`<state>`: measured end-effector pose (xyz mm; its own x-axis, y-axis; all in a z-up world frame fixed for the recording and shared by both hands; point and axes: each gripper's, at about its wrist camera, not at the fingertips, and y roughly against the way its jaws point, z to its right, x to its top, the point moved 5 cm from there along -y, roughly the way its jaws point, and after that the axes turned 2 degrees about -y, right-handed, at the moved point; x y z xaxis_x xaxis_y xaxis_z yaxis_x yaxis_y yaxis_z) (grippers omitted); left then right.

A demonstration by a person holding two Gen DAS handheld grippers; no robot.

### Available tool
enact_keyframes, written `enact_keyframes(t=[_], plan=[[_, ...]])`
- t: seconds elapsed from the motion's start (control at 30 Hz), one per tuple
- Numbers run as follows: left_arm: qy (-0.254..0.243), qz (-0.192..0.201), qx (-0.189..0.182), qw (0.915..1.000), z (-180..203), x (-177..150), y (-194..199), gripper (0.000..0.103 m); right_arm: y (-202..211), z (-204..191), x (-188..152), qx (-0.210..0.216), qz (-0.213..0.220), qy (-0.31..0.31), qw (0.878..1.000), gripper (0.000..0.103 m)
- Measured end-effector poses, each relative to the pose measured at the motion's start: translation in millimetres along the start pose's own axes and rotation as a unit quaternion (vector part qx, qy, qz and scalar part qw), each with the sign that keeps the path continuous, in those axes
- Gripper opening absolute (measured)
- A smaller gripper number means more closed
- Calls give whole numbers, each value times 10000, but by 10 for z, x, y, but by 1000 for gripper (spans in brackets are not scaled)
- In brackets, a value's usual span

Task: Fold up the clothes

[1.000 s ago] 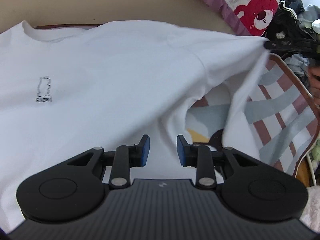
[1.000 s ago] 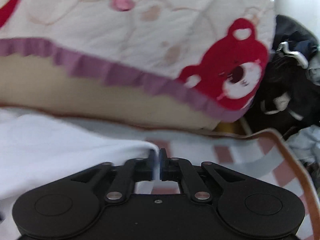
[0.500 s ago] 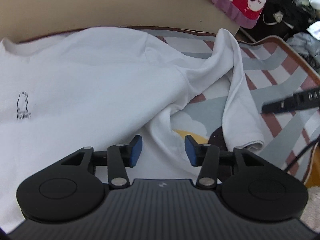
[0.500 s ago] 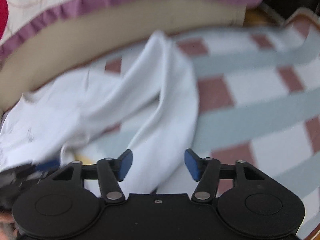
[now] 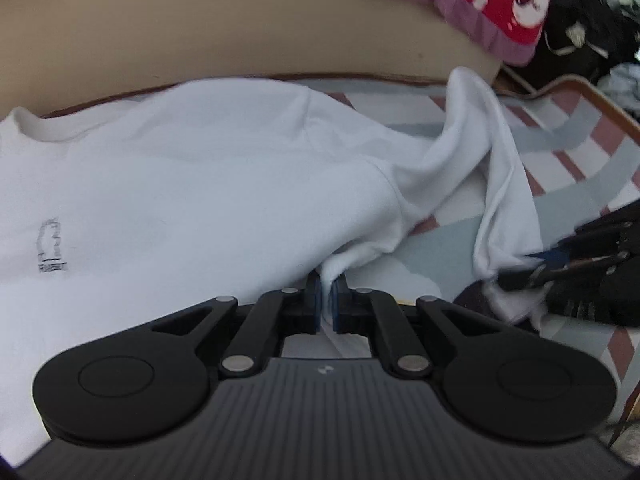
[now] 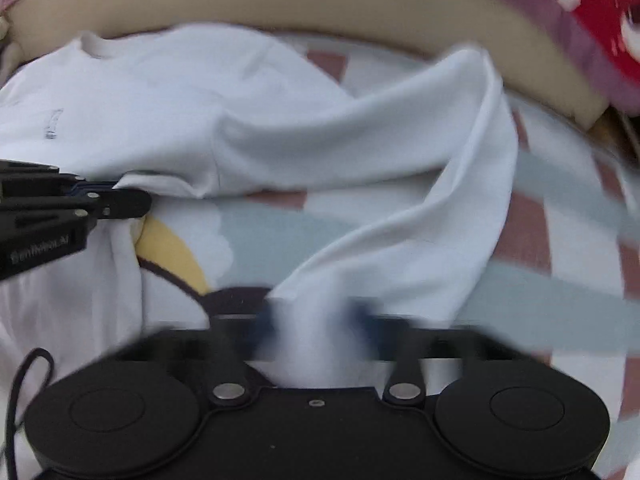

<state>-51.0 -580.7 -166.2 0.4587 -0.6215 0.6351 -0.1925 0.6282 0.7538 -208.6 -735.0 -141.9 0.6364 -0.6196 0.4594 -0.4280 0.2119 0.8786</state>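
Note:
A white sweatshirt (image 5: 200, 184) with a small bear print (image 5: 52, 250) lies spread on a patterned mat. My left gripper (image 5: 329, 300) is shut on a pinch of its fabric below the armpit, and shows in the right wrist view (image 6: 124, 196) at the left. The right sleeve (image 6: 460, 168) humps up, then runs down toward me. My right gripper (image 6: 318, 320) is blurred; its fingers stand apart on either side of the sleeve's lower end. In the left wrist view that gripper (image 5: 532, 270) sits at the cuff on the right.
The mat (image 5: 580, 152) has grey, white and brown stripes with a brown border. A beige bed side (image 5: 240, 20) runs along the back, with a pink-edged blanket with a red bear (image 5: 516, 4) over it. Dark clothes (image 5: 588, 32) are piled at the far right.
My left gripper has closed on the shirt fabric. My right gripper let go of the raised sleeve, which dropped onto the mat, then moved down to the sleeve's lower end.

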Motion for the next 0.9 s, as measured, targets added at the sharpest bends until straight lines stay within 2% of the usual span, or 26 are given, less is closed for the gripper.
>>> enact_keyframes(t=[0.13, 0.27, 0.3, 0.33, 0.4, 0.47, 0.5, 0.53, 0.57, 0.63, 0.67, 0.7, 0.73, 0.8, 0.87, 0.9], plan=[[45, 256, -28, 9997, -70, 18, 211, 4, 545, 357, 104, 298, 995, -662, 9924, 6], [161, 304, -98, 9994, -129, 31, 276, 4, 1172, 863, 201, 527, 1934, -1404, 9696, 6], [179, 289, -103, 9994, -137, 29, 265, 4, 1327, 1044, 224, 429, 2111, -1543, 9643, 6], [211, 280, -92, 9993, -141, 26, 249, 4, 1410, 1209, 261, 5, 2207, -1505, 9637, 6], [250, 218, -101, 9994, -137, 5, 218, 4, 1447, 1488, 348, -1129, 2239, -1221, 9603, 7], [268, 132, -140, 9995, -111, -38, 180, 4, 1321, 1675, 408, -1922, 2099, -915, 9543, 7], [255, 90, -156, 9995, -93, -68, 163, 4, 1263, 1768, 438, -2313, 2024, -759, 9486, 9], [226, 5, -177, 9996, -76, -98, 154, 4, 1156, 1861, 459, -2675, 1824, -687, 9437, 18], [197, -81, -199, 9996, -59, -128, 145, 4, 1042, 1907, 453, -3070, 1511, -686, 9371, 25], [144, -268, -234, 9993, -40, -189, 146, 6, 918, 1888, 409, -3974, 914, -639, 9108, 34], [171, -371, -284, 9988, -49, -219, 169, 7, 896, 1814, 396, -4201, 814, -597, 9019, 39], [201, -473, -336, 9981, -59, -250, 194, 8, 910, 1676, 390, -4205, 928, -536, 9009, 55], [231, -576, -388, 9973, -68, -280, 218, 9, 923, 1506, 395, -4063, 1069, -517, 9060, 64], [302, -751, -508, 9954, -114, -286, 318, 24, 934, 1115, 402, -3235, 1326, -608, 9349, 65], [279, -865, -553, 9943, -172, -241, 459, 35, 894, 692, 426, -2045, 1308, -675, 9677, 65], [182, -893, -503, 9946, -207, -208, 550, 38, 877, 473, 437, -1415, 1266, -704, 9793, 65]])
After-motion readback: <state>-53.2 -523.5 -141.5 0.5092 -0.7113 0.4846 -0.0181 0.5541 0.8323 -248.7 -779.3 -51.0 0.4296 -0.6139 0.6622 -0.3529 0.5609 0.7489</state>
